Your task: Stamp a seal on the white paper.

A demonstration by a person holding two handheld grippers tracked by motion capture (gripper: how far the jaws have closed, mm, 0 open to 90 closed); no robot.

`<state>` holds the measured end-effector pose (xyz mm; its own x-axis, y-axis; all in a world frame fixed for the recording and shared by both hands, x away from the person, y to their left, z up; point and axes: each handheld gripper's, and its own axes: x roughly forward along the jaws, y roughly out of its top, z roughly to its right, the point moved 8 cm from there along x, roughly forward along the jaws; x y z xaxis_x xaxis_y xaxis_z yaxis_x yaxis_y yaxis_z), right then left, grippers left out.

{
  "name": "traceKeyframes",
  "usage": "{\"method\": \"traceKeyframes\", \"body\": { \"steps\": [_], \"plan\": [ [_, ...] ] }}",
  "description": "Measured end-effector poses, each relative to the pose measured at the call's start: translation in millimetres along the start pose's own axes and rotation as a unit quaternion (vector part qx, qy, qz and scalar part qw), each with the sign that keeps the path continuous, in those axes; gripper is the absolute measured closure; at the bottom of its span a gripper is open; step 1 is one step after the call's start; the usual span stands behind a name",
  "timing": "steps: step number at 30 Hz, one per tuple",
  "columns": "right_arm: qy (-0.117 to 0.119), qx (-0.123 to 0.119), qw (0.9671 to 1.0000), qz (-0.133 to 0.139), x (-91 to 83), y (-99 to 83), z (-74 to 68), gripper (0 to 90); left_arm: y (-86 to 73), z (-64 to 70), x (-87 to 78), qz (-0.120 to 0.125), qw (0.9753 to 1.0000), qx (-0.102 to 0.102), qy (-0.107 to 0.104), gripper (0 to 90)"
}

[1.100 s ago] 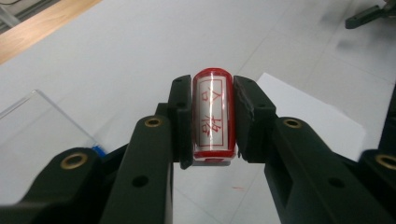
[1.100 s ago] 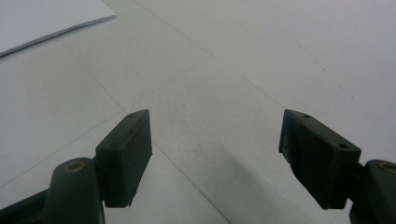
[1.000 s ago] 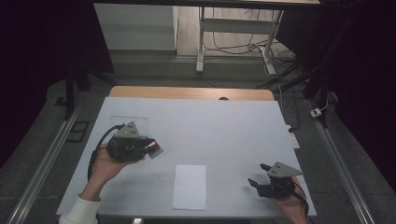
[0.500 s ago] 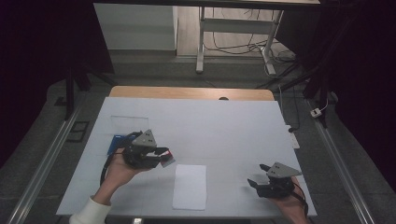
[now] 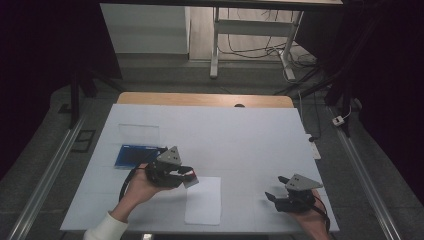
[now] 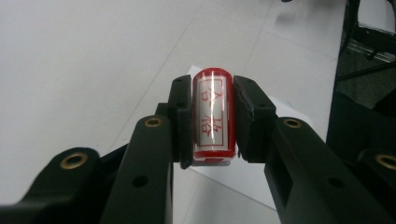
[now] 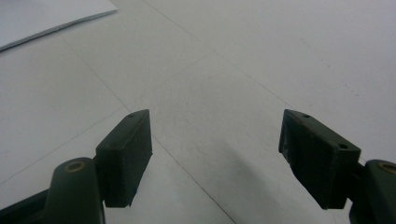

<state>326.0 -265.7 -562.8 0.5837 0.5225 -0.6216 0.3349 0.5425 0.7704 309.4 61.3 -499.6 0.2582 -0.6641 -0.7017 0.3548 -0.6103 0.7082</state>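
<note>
The left hand-held gripper clamps a red cylindrical stamp with red characters, legible in its own view; the high view adds the white paper sheet and the right hand-held gripper, jaws wide apart.

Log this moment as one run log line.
left gripper: shut on red cylindrical stamp | right gripper: open | white paper sheet: flat on table

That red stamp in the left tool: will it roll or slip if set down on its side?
Likely rolls: the red stamp looks cylindrical. Its glossy, glare-streaked shell may slip, though the left tool clamps it squarely. It probably stands stable on a flat end over the white sheet.
</note>
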Motion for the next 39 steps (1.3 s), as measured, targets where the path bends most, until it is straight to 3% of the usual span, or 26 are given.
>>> {"method": "traceKeyframes", "body": {
  "steps": [20,39],
  "plan": [
    [-0.001,0.000,1.0000,-0.002,-1.0,-1.4,0.2,25.2,3.5,22.9,32.6,-0.029,0.9989,0.026,-0.028,70.1],
    [0.001,0.000,1.0000,-0.004,-0.6,-2.7,-0.1,25.3,-5.1,18.6,55.8,-0.048,0.9985,0.023,-0.012,70.1]
  ]
}}
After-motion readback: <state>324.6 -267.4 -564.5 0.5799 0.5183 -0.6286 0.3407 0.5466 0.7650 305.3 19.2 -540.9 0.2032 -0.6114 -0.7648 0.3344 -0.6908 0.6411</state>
